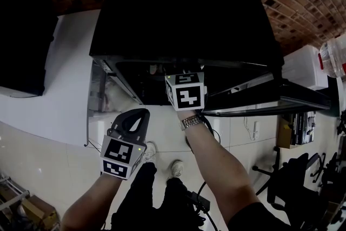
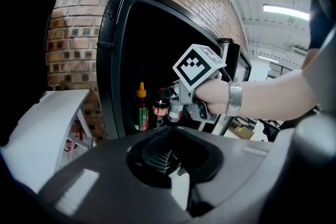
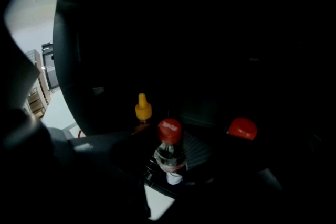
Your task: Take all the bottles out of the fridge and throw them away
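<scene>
Head view: right gripper [image 1: 184, 84] is reaching into the fridge [image 1: 184, 13] mid-frame; left gripper [image 1: 134, 121] is hanging lower left, outside. Left gripper view: jaws sitting closed, empty. Right gripper view alone is showing jaws clamping a red-capped bottle [image 3: 169, 144], lower centre.

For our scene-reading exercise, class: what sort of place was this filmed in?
Probably an office or workshop break corner rather than a home kitchen. A black fridge stands against a bare brick wall, office chairs stand nearby, and a strip light runs along an industrial-looking ceiling.
</scene>
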Tool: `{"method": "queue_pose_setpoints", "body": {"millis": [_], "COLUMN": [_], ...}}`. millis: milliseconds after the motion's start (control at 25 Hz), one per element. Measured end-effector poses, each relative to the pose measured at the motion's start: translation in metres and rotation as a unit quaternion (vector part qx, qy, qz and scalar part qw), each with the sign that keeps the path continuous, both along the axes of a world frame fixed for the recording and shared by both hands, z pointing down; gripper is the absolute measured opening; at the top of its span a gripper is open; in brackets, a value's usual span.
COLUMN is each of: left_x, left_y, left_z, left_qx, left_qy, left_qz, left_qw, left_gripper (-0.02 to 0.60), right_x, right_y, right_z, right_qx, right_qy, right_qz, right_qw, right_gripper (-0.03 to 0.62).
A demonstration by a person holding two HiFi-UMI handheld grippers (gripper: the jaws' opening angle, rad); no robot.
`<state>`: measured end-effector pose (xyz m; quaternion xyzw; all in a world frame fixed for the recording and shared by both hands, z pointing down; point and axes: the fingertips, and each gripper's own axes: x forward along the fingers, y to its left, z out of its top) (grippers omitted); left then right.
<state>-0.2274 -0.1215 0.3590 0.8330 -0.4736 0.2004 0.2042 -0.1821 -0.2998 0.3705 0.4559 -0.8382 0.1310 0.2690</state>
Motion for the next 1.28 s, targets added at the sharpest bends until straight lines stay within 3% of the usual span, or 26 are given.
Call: {"method": "queue_pose_setpoints", "body": {"millis": [560,960,1280], "left_x": [0.066,0.164,0.238], "left_y": [0.03,0.086,0.126], "left_z": [0.002,0.029,0.062], "left_qx": [-0.001,-0.019,-0.039], "left_qy": [-0.004,-0.012,-0.019], "left_qz": [0.02,0.072,0.102], "left_qw": [0.9998,0.9971,0.9938], "left_gripper": [0.003,0.003,0.003], "right_x": [0.053,0.16,0.243], "right_y": [0.114,0.21,0.271], "right_z": [-0.023,0.009,0.065], "right_qx": [-0.015,-0.048,-0.088], "right_qy": [-0.031,-0.014,0.002], "right_qz": [-0.024,0.0,0.024], "right_qw": [0.999,0.999,0.996], "right_gripper": [0.137,0.137,0.137]}}
